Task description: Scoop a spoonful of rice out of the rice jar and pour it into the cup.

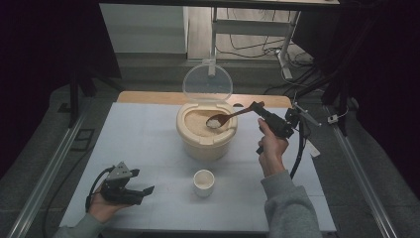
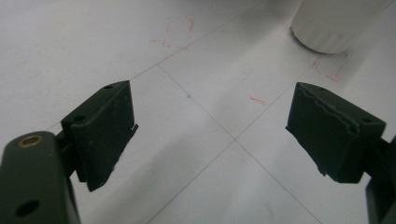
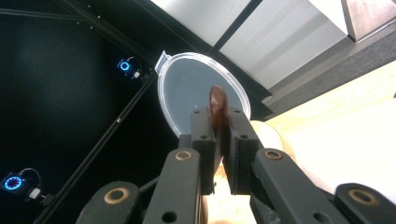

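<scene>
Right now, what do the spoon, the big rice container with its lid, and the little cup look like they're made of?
The spoon looks like wood: reddish-brown, matte, clamped in the right gripper. The rice container seems to be cream plastic, smooth and opaque. Its lid is clear plastic, since the background shows through it. The cup is white and ribbed; ceramic or plastic, I can't tell which.

right claw holds wooden spoon, apparently heaped with rice, over bucket.
</scene>
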